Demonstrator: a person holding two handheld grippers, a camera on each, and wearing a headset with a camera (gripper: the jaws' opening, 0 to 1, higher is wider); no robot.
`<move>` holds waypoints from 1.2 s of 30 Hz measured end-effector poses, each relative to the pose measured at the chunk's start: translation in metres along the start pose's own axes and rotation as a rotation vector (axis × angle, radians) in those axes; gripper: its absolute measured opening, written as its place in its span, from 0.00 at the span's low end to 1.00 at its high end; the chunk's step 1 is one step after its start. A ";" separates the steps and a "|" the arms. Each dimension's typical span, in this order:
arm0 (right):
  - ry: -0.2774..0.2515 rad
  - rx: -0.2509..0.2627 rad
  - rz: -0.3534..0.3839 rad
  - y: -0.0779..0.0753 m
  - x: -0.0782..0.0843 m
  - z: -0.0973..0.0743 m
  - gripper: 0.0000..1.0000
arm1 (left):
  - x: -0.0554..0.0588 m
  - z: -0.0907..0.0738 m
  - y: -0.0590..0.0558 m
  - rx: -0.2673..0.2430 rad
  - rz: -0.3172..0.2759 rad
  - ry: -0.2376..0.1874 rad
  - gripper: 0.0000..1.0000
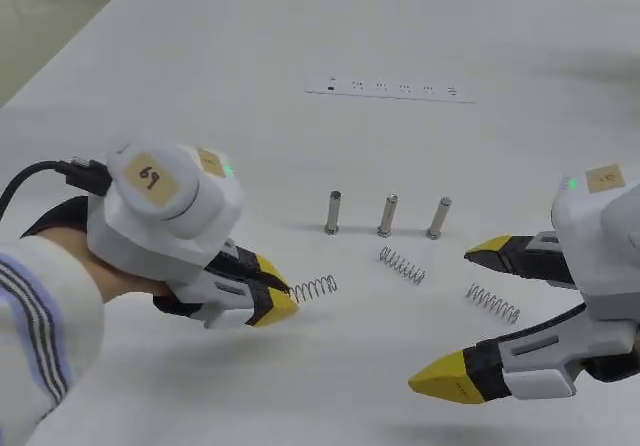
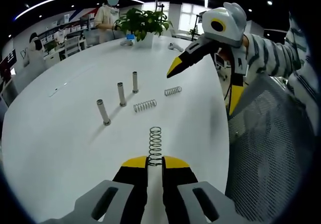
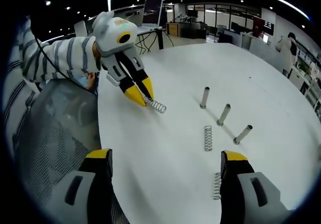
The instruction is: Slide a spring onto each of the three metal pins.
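Three upright metal pins (image 1: 333,212), (image 1: 388,215), (image 1: 439,217) stand in a row on the white table. My left gripper (image 1: 283,300) is shut on the near end of a spring (image 1: 314,288), which sticks out from its yellow tips (image 2: 154,162) toward the pins (image 2: 120,94). A second spring (image 1: 401,264) lies in front of the middle pin. A third spring (image 1: 492,303) lies by my right gripper (image 1: 458,316), which is open with its jaws wide apart; that spring (image 3: 216,185) rests beside its right finger.
A flat white power strip (image 1: 388,88) lies farther back on the table (image 1: 200,56). A potted plant (image 2: 143,24) stands at the table's far end, with a person behind it. A mesh chair (image 2: 271,148) sits beside the table edge.
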State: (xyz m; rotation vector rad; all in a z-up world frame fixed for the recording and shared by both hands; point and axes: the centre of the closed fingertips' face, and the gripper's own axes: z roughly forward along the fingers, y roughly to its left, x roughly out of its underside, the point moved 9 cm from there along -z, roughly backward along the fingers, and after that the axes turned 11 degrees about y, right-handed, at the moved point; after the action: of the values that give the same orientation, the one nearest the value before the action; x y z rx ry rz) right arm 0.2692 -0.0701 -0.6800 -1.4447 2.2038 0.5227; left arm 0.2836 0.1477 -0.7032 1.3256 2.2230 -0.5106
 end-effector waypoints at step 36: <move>0.040 -0.084 -0.100 -0.002 -0.006 0.022 0.73 | -0.023 0.012 -0.012 0.077 0.146 0.014 0.02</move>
State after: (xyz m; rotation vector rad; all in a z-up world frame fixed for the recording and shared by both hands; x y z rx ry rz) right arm 0.2770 -0.0541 -0.6949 -1.6130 2.1493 0.5633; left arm 0.2847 0.1194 -0.6980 1.5220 2.1162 -0.5393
